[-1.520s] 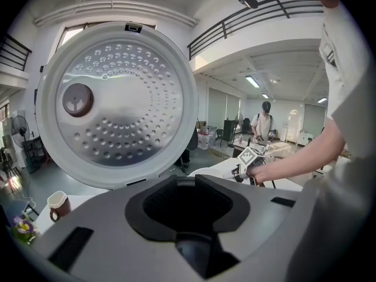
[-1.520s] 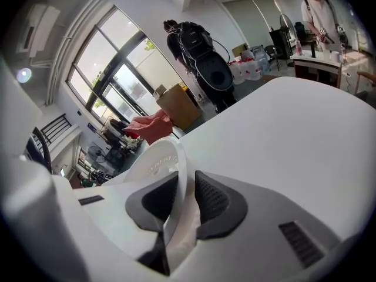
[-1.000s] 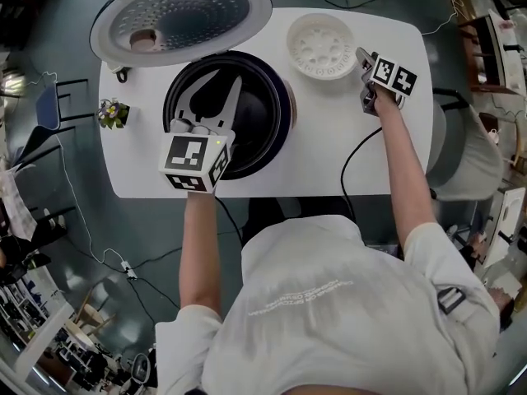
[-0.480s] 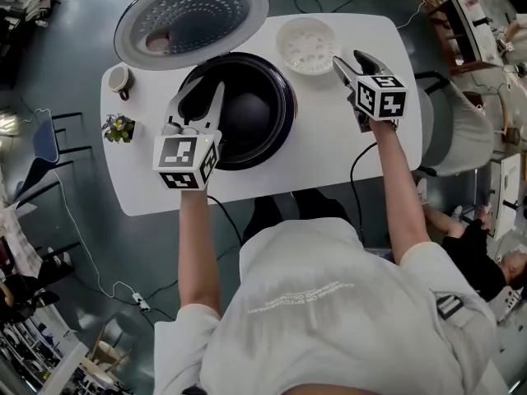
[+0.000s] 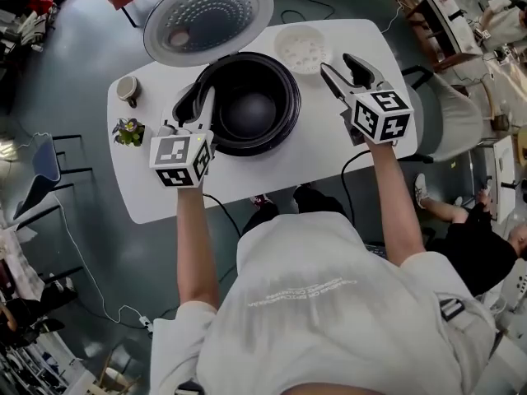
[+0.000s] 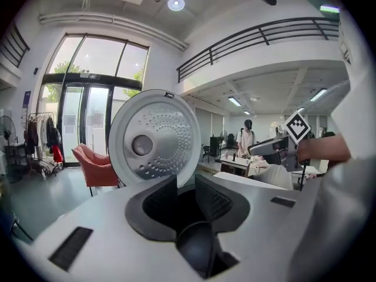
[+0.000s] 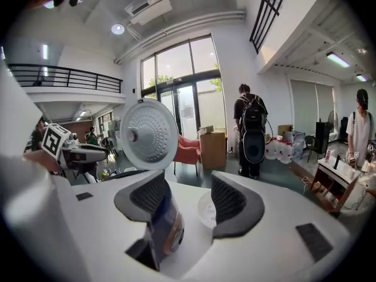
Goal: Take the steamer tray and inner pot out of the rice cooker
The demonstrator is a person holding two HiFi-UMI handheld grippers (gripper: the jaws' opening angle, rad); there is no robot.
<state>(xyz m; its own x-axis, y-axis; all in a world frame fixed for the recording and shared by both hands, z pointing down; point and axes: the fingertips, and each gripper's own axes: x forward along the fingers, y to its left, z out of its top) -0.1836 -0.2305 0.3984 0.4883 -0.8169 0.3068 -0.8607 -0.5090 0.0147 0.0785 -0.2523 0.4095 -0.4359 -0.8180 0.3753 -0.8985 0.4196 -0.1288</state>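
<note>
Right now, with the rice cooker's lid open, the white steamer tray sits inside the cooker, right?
No. The steamer tray lies on the table beside the rice cooker, not inside it; only the dark inner pot is in there. The lid is open, as you said. The head view shows this.

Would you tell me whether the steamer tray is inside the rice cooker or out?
Out: the steamer tray lies on the table beside the rice cooker.
</note>
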